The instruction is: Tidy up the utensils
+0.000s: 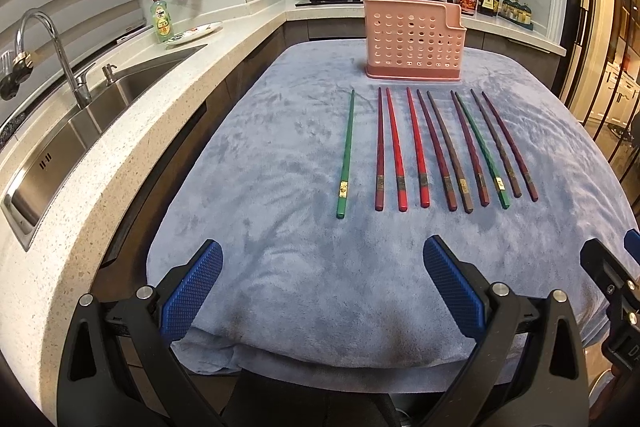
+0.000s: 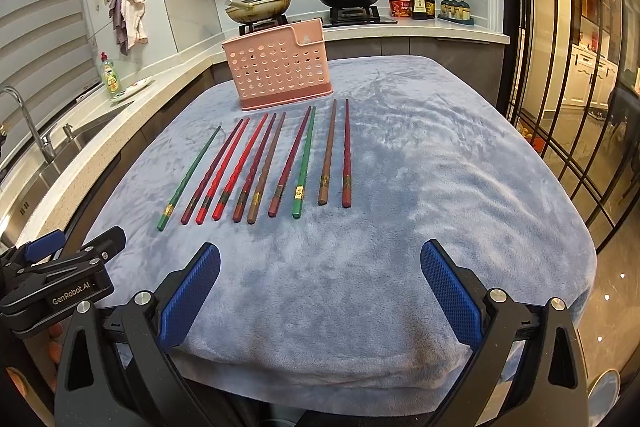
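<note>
Ten chopsticks (image 1: 420,149) lie side by side on the blue towel (image 1: 280,187), tips toward the pink holder (image 1: 414,41) standing just beyond them. Left gripper (image 1: 322,289) and right gripper (image 2: 320,289) hover near the towel's front edge, fingers spread apart, holding nothing.

Chopsticks (image 1: 436,147): ten before me, lying flat side by side on the cloth, tips toward the holder; green, red, maroon, brown.
Holder (image 1: 414,41): pink, perforated, upright just behind the chopsticks.
</note>
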### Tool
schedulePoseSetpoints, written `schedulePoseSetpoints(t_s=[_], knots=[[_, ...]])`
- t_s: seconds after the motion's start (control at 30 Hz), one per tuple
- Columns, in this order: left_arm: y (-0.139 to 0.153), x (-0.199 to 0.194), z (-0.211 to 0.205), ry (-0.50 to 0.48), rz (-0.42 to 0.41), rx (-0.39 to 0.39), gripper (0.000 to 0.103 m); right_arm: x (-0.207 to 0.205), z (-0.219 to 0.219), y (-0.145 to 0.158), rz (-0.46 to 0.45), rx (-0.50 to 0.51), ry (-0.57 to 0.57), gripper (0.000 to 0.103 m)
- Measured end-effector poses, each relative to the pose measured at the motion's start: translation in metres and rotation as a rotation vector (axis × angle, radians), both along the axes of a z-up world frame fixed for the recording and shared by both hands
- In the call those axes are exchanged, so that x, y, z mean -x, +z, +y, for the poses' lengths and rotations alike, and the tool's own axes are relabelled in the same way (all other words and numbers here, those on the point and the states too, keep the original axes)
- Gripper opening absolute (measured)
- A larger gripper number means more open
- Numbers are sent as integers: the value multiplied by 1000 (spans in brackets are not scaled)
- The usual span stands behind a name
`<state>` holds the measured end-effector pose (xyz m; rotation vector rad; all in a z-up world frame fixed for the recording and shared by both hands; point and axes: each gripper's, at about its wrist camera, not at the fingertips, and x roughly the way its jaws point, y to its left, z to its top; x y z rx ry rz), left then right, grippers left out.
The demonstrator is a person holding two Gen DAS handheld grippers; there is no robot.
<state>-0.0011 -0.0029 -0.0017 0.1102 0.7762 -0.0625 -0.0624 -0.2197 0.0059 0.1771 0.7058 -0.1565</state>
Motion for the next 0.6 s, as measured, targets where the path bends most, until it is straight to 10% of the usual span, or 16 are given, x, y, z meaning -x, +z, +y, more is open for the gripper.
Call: schedulePoseSetpoints(t_s=[0.6], knots=[[1,1,0,-5,-5,-1,96,0,0,0,-2,-1,-1,96]])
